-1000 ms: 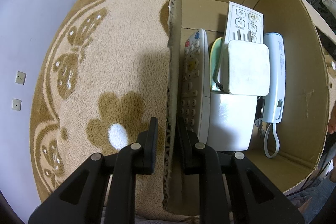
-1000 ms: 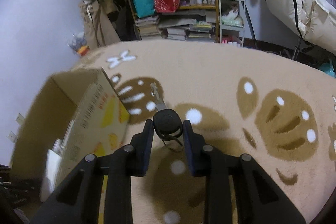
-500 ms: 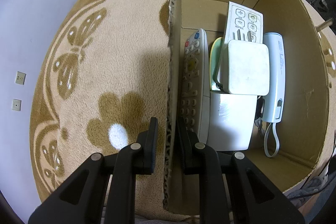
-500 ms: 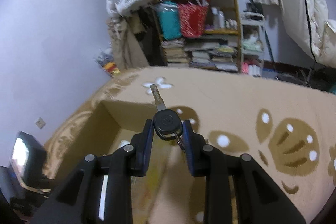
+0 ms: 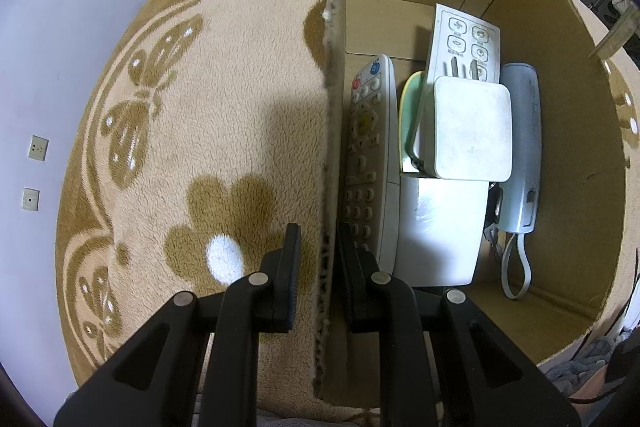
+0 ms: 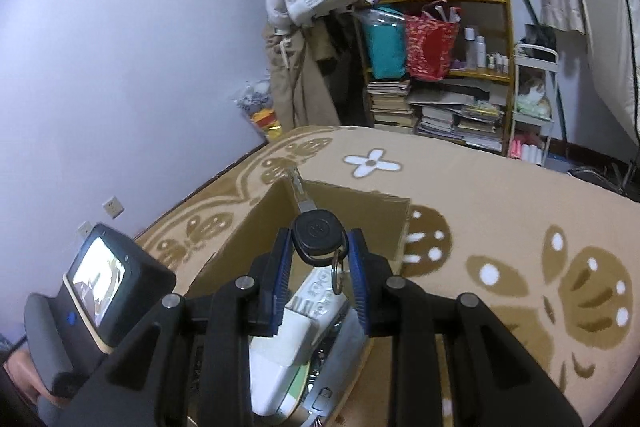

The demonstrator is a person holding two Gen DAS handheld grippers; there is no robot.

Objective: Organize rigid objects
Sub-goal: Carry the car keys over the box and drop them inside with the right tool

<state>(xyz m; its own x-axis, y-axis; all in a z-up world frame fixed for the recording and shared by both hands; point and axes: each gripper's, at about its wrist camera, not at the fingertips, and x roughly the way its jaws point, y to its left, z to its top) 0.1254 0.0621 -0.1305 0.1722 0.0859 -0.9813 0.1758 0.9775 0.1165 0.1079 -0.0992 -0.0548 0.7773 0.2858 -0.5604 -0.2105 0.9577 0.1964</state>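
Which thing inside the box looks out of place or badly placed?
The square white charger lies on top of the other things in the cardboard box, not flat on its floor. It covers part of the flat white remote and a green item. Nothing looks spilled or broken.

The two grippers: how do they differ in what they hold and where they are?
The left gripper clamps the side wall of the cardboard box, down at carpet level. The right gripper holds a black key in the air above the open box, blade pointing forward. Both are shut on something.
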